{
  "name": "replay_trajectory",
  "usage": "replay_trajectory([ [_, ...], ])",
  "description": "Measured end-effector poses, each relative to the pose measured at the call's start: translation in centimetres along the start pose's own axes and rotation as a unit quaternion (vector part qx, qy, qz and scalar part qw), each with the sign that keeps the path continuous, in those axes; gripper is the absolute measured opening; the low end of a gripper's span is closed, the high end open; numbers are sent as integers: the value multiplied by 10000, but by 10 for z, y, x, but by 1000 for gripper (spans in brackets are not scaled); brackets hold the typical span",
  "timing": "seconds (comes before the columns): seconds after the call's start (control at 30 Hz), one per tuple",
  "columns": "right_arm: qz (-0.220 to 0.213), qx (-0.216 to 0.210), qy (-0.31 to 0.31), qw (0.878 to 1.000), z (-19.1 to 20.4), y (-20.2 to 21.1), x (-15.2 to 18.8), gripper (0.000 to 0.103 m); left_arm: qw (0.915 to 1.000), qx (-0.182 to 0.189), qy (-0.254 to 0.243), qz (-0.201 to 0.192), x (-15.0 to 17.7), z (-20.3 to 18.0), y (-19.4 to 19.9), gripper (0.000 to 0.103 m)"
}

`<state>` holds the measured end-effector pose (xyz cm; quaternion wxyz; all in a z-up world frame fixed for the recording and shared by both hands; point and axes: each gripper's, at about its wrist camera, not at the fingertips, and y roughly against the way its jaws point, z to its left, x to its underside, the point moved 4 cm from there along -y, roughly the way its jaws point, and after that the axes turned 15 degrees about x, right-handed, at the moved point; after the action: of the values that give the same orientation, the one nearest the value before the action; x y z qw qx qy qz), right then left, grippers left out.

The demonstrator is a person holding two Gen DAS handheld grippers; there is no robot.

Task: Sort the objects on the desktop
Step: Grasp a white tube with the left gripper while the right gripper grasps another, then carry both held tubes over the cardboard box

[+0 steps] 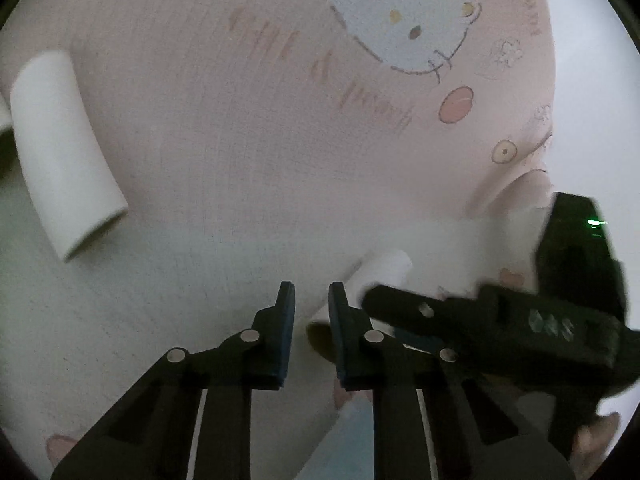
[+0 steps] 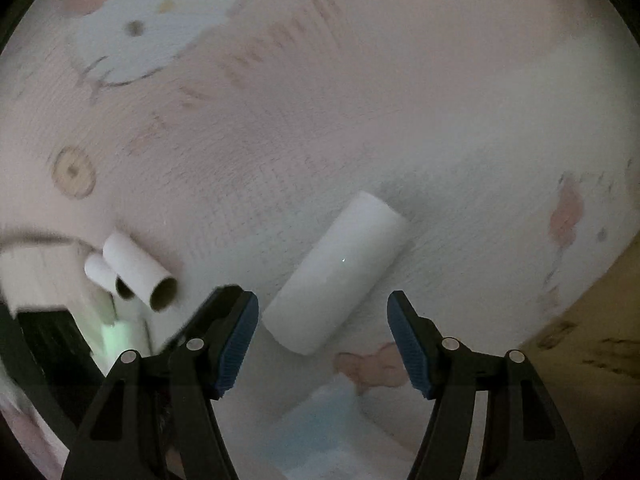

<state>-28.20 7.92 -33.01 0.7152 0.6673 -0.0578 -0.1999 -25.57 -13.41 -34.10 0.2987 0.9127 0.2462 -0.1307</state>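
Note:
A white cardboard tube [image 2: 338, 272] lies on the pink cartoon cloth [image 2: 360, 120], just ahead of my open right gripper [image 2: 323, 320], between the lines of its jaws. The same tube [image 1: 384, 272] shows in the left wrist view, partly hidden behind my left gripper's right finger and the right gripper [image 1: 480, 320]. My left gripper [image 1: 312, 304] is nearly closed and empty, a narrow gap between its pads. Two more white tubes [image 2: 140, 280] lie side by side at the left. Another tube [image 1: 64, 152] lies at the left in the left wrist view.
The cloth [image 1: 280, 120] bears a cat print [image 1: 400, 12] and covers most of the surface. A folded cloth edge [image 1: 512, 184] sits at the right. A light blue object [image 2: 320, 420] lies near me. A brown surface [image 2: 592, 340] shows at the right.

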Motion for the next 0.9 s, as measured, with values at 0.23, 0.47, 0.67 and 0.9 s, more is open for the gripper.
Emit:
replay_trajectory([
  [0.23,413,-391,-412,9975,2,-27,1,41,9980,322,191,518,9,1,-8,15],
  [0.47,129,-346,405,9985,20,-10,2,40,9945,648,702,429,8,11,9,44],
  [0.67,-160,-625,1029,9926,33,24,16,40,9870,1006,1253,-57,5,24,42,49],
  [0.9,-702,24,2301,9706,50,60,56,40,9809,1320,1377,-389,20,7,74,51],
])
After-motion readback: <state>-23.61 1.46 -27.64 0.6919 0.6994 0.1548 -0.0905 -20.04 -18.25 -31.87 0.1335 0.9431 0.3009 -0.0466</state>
